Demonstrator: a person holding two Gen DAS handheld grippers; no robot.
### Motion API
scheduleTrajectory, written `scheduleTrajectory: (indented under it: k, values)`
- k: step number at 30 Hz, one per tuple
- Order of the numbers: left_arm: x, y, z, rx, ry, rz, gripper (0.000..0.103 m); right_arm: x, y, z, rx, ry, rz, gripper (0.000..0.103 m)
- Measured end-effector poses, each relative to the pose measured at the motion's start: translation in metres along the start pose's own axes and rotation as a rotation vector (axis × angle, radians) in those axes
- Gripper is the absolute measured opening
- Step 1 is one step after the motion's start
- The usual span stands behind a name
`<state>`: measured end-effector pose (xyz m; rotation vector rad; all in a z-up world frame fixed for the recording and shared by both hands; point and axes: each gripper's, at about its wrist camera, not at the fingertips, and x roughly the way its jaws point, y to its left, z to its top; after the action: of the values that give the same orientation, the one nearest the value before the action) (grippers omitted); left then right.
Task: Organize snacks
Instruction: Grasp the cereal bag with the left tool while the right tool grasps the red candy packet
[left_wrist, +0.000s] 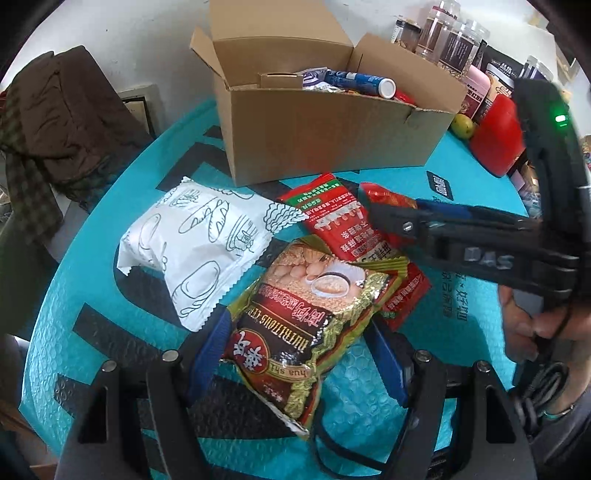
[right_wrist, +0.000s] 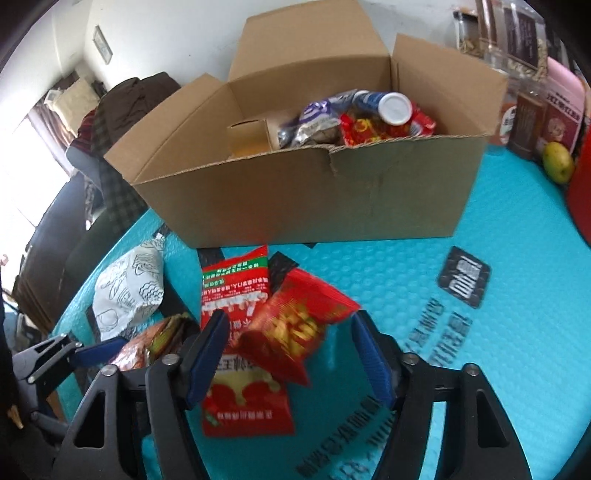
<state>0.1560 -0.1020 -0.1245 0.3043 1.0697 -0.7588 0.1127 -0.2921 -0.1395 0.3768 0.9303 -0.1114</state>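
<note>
An open cardboard box (left_wrist: 332, 140) (right_wrist: 314, 199) stands at the back of the teal mat and holds several snacks. In front of it lie a white bread packet (left_wrist: 199, 247) (right_wrist: 125, 295), a large red packet (left_wrist: 343, 221) (right_wrist: 243, 402), a small red packet (left_wrist: 384, 197) (right_wrist: 295, 328) and a brown-and-gold cereal packet (left_wrist: 306, 314) (right_wrist: 147, 343). My left gripper (left_wrist: 297, 326) stands open astride the cereal packet, with bare mat showing beside its right pad. My right gripper (right_wrist: 290, 319) (left_wrist: 384, 216) straddles the small red packet, which rests partly on the large red one; the jaws are open.
Jars (left_wrist: 450, 40), a red container (left_wrist: 495, 136) and a green fruit (left_wrist: 463, 125) (right_wrist: 557, 162) crowd the mat's back right. A brown garment (left_wrist: 62, 122) hangs over a chair at the left. A person's hand (left_wrist: 528, 325) holds the right gripper. Bare mat (right_wrist: 480, 229) lies right of the packets.
</note>
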Motion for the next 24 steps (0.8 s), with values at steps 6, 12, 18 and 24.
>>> scheduleTrajectory:
  k: [6, 12, 18, 24]
  values:
    - [-0.011, -0.002, -0.005, 0.011, -0.01, -0.027, 0.073, 0.004, 0.001, -0.005, -0.039, -0.005, -0.024, 0.037]
    - [-0.001, -0.005, -0.007, 0.084, -0.006, -0.02, 0.073, -0.005, 0.007, -0.02, -0.134, -0.002, -0.032, 0.036]
    - [0.005, -0.004, 0.001, 0.13, -0.017, -0.033, 0.073, -0.018, 0.004, -0.042, -0.146, 0.009, -0.038, 0.036]
    - [0.017, -0.021, -0.001, 0.284, 0.001, 0.014, 0.073, -0.029, -0.001, -0.055, -0.134, 0.014, -0.045, 0.037]
